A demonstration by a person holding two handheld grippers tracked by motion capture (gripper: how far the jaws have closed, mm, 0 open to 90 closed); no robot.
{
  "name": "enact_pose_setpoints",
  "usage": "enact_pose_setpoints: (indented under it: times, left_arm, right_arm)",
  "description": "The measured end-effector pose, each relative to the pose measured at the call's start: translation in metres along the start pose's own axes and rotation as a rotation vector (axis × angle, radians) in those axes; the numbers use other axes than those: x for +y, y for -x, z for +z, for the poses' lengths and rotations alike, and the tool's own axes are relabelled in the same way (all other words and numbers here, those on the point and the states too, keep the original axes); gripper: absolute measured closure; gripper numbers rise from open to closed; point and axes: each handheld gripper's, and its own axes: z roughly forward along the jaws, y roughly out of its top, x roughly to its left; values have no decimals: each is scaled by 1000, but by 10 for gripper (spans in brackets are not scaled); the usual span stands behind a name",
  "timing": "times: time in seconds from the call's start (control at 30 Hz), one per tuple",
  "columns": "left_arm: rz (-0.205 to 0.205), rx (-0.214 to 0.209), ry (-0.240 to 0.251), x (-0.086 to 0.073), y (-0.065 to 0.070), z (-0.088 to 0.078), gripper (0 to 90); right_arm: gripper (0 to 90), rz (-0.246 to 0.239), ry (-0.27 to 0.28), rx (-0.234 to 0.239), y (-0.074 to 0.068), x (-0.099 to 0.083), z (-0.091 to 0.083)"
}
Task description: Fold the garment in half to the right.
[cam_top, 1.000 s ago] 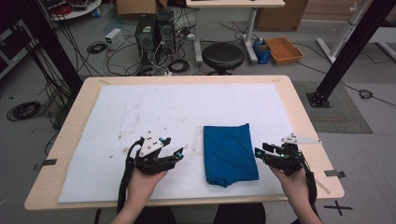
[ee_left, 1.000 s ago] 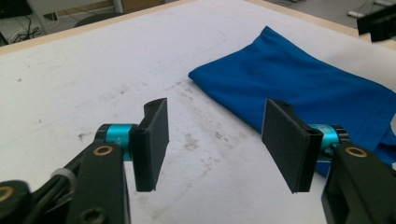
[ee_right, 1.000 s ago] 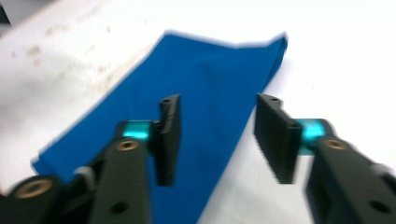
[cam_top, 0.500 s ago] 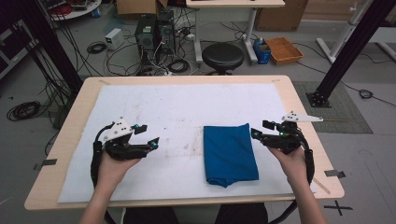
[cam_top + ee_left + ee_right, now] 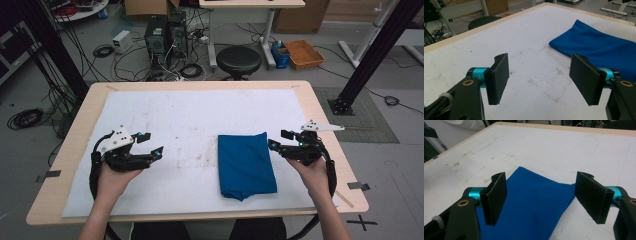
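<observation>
High view, table: a wooden table carries a white sheet marked with faint brown stains near its middle.
High view, cloth: a folded blue cloth lies flat on the sheet, right of centre and toward my edge of the table.
High view, my left gripper: I hold it over the left part of the sheet, well apart from the cloth, jaws pointing right toward it and spread, nothing between them.
High view, my right gripper: it sits just beside the cloth's right edge, jaws pointing left and parted; I cannot tell from here whether a tip touches the fabric.
High view, surroundings: a black stool, an orange tray and loose cables lie on the floor beyond the table.
Left gripper view, jaws: my two black pads stand wide apart over bare stained sheet, gripping nothing.
Left gripper view, cloth: the blue cloth lies ahead and to the right, clear of both pads.
Right gripper view, jaws: my pads are spread wide and empty.
Right gripper view, cloth: the blue cloth spreads across the sheet beneath and between the pads, one corner pointing away from me.
</observation>
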Motion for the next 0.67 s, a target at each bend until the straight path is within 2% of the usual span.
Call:
enact_pose_setpoints:
  times: [0.1, 0.67]
  left_arm:
    - [-9, -13, 11, -1, 0, 0, 323]
    - [-8, -10, -3, -2, -1, 0, 323]
  right_arm:
    - [260, 4, -2, -1, 1, -1, 0]
    - [259, 9, -12, -4, 6, -3, 2]
